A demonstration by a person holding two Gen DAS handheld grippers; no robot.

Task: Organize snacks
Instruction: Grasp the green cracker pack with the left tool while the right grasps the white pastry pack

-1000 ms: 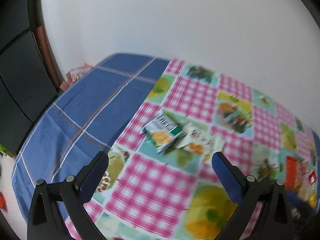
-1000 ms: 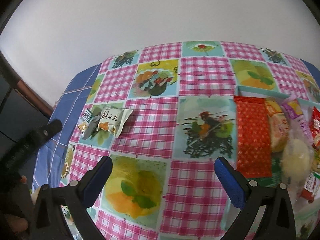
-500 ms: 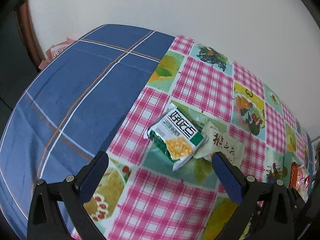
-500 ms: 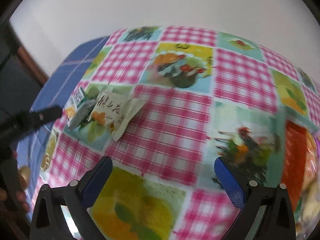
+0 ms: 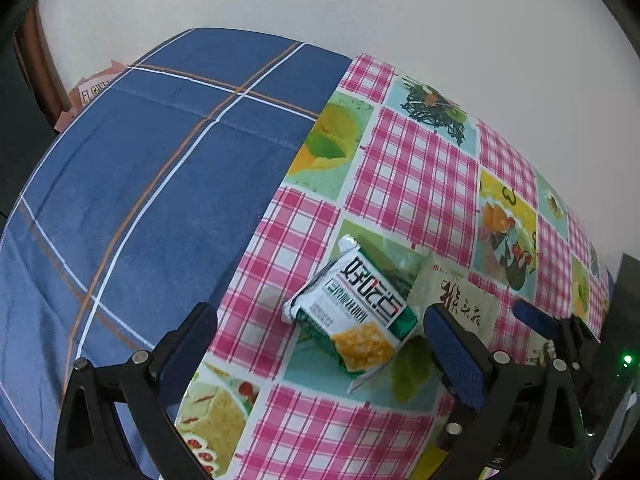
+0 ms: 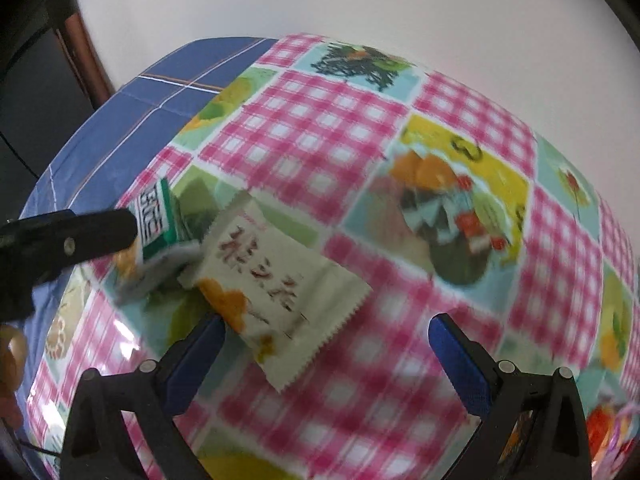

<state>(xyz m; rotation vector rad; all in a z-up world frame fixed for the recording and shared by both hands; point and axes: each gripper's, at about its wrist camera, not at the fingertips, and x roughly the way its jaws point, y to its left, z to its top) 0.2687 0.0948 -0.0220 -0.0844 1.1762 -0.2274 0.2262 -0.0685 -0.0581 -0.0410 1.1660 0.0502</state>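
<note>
Here left gripper (image 5: 320, 340) wide apart around green snack packet (image 5: 354, 314); right gripper (image 6: 326, 346) wide apart over cream packet (image 6: 280, 284), holding nothing

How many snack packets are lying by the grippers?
2. The green-and-white foil cracker packet lies between the open left gripper's fingers. The cream paper-look packet with red writing lies beside it, touching, before the open right gripper. Others may be out of view.
</note>
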